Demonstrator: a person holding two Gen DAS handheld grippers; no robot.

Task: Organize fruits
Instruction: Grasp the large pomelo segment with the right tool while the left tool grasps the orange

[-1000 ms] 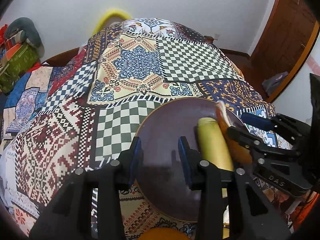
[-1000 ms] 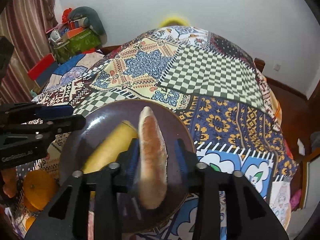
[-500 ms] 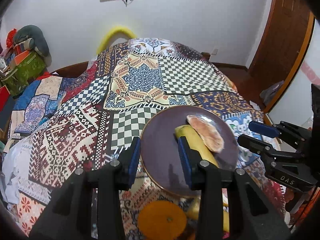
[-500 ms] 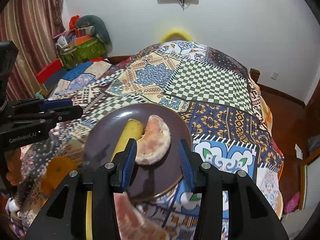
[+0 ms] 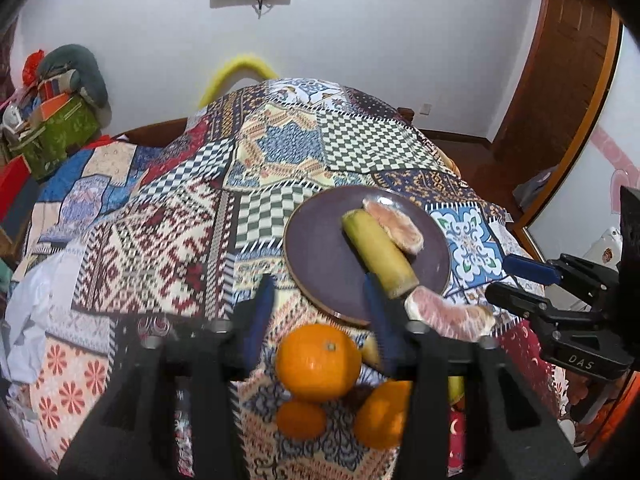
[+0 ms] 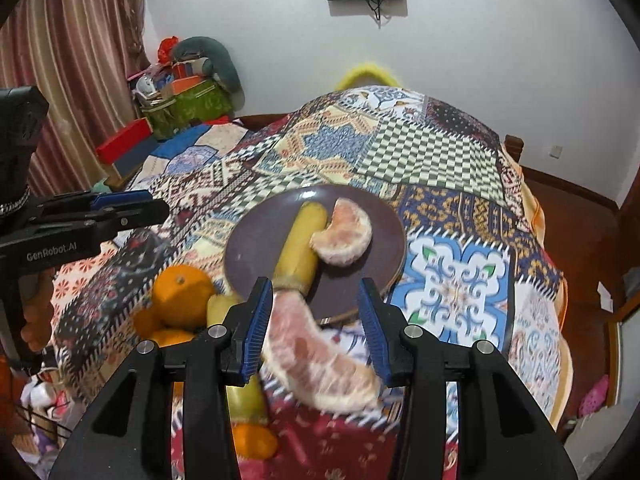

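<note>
Left gripper (image 6: 132, 208), marked "GenRobot.AI": fingers apart, empty. Right gripper (image 6: 316, 320), marked "DAS": fingers apart, empty. Plate (image 6: 256, 248): carries sugarcane piece (image 6: 300, 248) and pomelo segment (image 6: 344, 236). Nearer than plate: second pomelo segment (image 6: 320, 364), blurred; oranges (image 5: 318, 360), partly hidden.

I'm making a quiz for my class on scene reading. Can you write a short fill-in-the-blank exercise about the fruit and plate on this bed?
1. The round dark purple plate holds a yellow-green banana piece and one peeled pink ____ segment.
2. The second peeled pink pomelo segment lies ____ the plate, near the right gripper.
3. The whole oranges sit on the ____ bedspread.
4. The right gripper's fingers are ____.

Missing words: pomelo; off; patchwork; open
</note>
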